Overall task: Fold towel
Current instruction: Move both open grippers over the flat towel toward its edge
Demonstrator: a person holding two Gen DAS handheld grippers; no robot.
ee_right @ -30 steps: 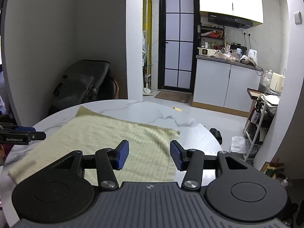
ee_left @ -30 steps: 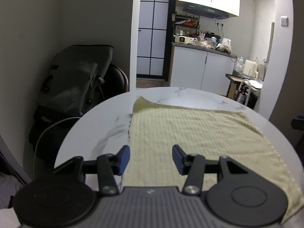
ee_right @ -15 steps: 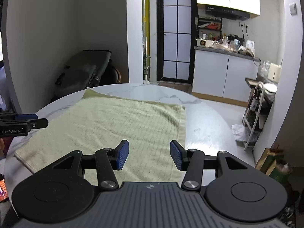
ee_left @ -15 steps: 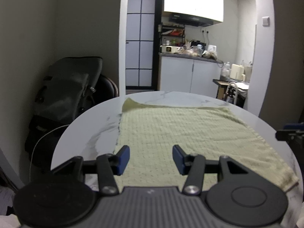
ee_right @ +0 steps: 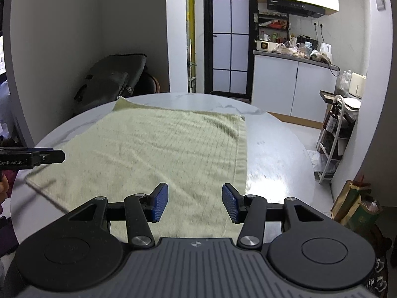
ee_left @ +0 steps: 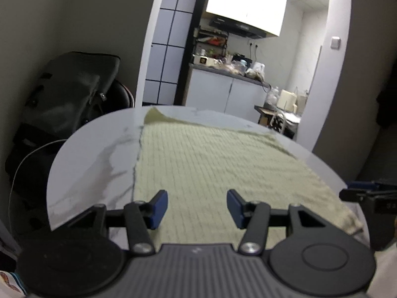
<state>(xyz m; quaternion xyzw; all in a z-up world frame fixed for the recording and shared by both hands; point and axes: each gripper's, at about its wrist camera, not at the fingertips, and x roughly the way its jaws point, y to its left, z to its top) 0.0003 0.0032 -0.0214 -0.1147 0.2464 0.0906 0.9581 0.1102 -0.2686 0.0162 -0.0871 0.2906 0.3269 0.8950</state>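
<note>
A pale yellow-green waffle towel (ee_left: 218, 164) lies spread flat on the round white marble table (ee_left: 99, 154); it also shows in the right wrist view (ee_right: 158, 149). My left gripper (ee_left: 197, 207) is open and empty, above the towel's near edge close to its left side. My right gripper (ee_right: 194, 203) is open and empty, above the near edge close to the towel's right side. The right gripper's tip shows at the right of the left wrist view (ee_left: 367, 193); the left gripper's tip shows at the left of the right wrist view (ee_right: 32, 157).
A dark bag on a chair (ee_left: 69, 94) stands beyond the table's left side. A kitchen counter with clutter (ee_right: 292, 52) and a dark glass door (ee_right: 229, 34) lie behind. A wire rack (ee_right: 335, 134) and bags (ee_right: 357, 203) stand on the floor at right.
Both grippers have drawn back and swung toward the towel's near edge, so more of the towel and the near corners show. Both stay open and empty.
</note>
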